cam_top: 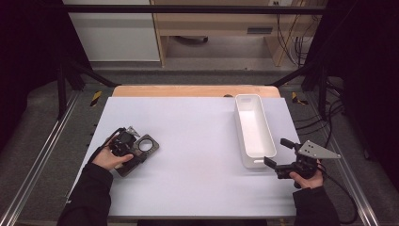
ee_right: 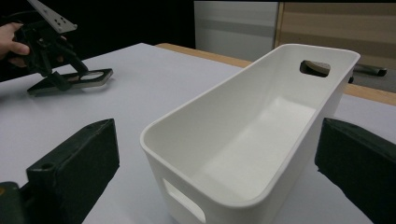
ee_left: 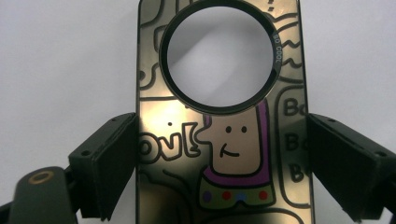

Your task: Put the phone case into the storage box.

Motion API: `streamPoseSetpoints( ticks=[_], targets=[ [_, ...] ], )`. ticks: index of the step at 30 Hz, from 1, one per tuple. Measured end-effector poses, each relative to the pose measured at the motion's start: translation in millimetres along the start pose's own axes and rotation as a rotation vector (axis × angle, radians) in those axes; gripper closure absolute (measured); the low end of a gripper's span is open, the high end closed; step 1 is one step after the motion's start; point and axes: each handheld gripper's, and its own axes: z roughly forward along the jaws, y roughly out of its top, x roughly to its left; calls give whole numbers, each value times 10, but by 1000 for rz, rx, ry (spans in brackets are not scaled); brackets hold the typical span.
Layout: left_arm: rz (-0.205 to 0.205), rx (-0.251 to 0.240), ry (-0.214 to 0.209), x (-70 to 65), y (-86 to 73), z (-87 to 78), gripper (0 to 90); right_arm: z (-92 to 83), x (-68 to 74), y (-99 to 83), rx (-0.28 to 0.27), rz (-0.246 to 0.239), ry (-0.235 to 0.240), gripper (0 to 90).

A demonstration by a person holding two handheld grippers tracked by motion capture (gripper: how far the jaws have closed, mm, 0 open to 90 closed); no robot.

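Observation:
A flat dark plate (cam_top: 147,145) with cartoon drawings and a round ringed hole lies on the left of the white table. In the left gripper view the plate (ee_left: 224,163) runs up between the two jaws, and both pads touch its long edges, so my left gripper (ee_left: 224,122) is shut on it. From above, the left gripper (cam_top: 123,144) sits over the plate's near end, held by a hand. My right gripper (cam_top: 275,151) stands open just beyond the near right corner of an empty white bin (cam_top: 254,129). Its jaws frame the bin (ee_right: 261,116) without touching it.
The white table top (cam_top: 197,160) stretches between the plate and the bin, with a wooden edge (cam_top: 188,91) at the far side. Black frame posts stand at both far corners, and cables (cam_top: 329,117) hang off the right side. The left gripper (ee_right: 58,74) also shows far off.

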Motion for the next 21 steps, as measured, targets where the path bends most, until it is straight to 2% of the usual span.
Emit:
streamPoseSetpoints(
  ticks=[4,12,18,21],
  targets=[
    [3,-37,-8,-32,6,-64,114,1,2,-1,1,-1,1,3],
    [12,-100,2,-108,26,-197,114,1,2,-1,1,-2,2,3],
    [12,-157,-12,-168,37,-294,114,1,3,-1,1,-3,2,3],
    [26,-181,-3,-215,49,-338,114,1,2,0,2,-3,3,3]
  ],
)
